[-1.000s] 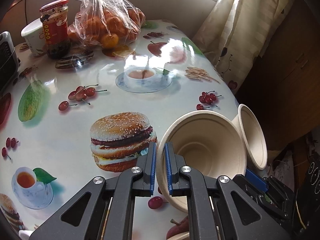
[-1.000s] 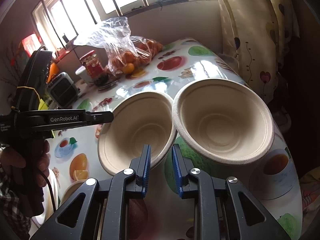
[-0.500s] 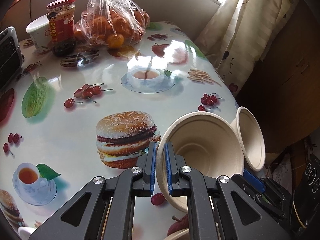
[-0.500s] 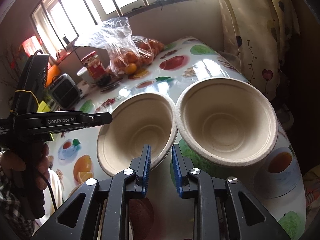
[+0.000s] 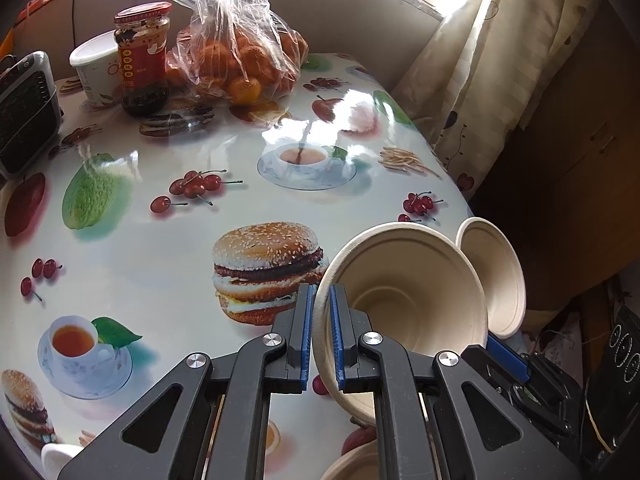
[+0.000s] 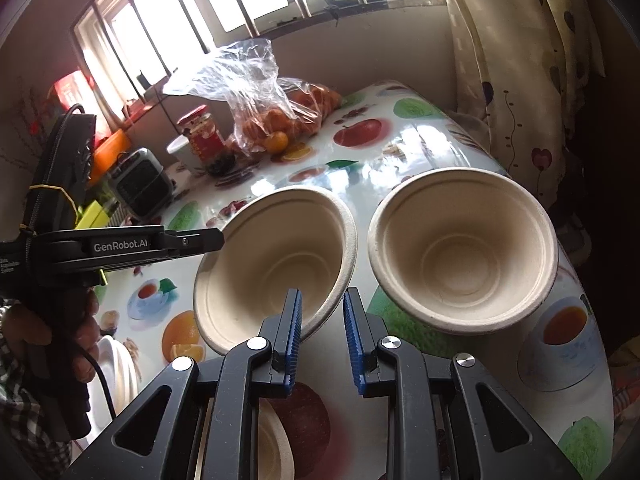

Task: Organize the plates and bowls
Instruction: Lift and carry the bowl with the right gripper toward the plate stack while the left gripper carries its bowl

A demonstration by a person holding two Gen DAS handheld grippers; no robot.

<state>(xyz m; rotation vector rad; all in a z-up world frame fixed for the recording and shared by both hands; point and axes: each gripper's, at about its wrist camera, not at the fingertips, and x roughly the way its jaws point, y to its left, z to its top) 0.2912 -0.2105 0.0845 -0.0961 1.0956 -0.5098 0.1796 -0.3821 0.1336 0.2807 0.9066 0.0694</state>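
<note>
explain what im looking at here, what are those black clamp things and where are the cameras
No robot here: a person holds a hand tool in each hand, each ending in black tongs with blue pads. A wide-angle camera on each tool looks forward along its tongs, so one picture comes from the left tool and one from the right.

In the left view, the left tongs are shut on the rim of a tilted beige bowl. In the right view, the right tongs are drawn close with nothing between them. A second bowl is beside the first, near the table edge; what supports it is unclear. The person's hand gripping the left tool also shows there.

The table has a food-print cover. At its far end stand a bag of oranges, a red-lidded jar and a white tub.
</note>
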